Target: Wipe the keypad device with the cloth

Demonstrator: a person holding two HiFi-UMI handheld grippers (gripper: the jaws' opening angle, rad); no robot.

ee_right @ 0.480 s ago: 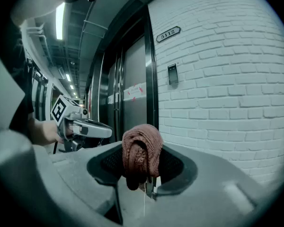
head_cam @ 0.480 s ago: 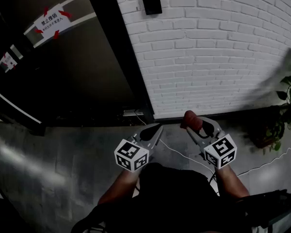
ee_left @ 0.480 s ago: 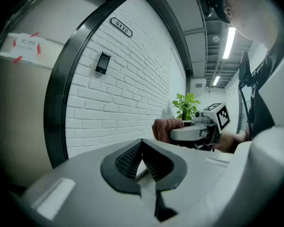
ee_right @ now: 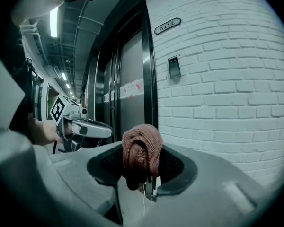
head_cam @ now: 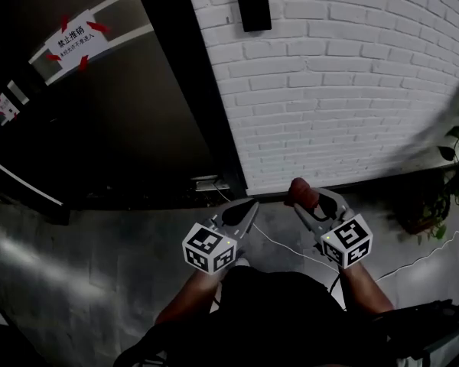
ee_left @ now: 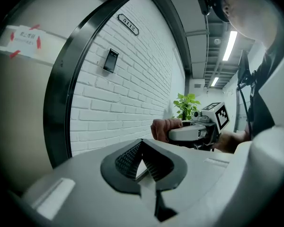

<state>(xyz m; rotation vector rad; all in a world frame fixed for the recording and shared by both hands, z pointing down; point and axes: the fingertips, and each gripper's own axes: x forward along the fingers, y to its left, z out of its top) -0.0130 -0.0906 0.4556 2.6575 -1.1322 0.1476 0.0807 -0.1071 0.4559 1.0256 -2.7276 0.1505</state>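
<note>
Keypad device point(head_cam: 252, 3) is hanging on the brick wall point(head_cam: 352, 90), well above us, seemingly unwiped. We are clamping the cloth point(ee_right: 142, 148) in the right gripper point(head_cam: 312, 199); the left gripper point(ee_left: 142, 148) is holding its jaws together, empty.

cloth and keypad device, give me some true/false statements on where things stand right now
1. The right gripper is shut on the cloth. True.
2. The cloth is pressed against the keypad device. False: the device sits high on the wall and the cloth is held well below it, not touching.
3. The left gripper is shut with nothing between its jaws. True.
4. The keypad device is mounted on the dark door. False: it is on the white brick wall, just right of the door frame.
5. The left gripper holds a second cloth. False: only the right gripper has one.
</note>
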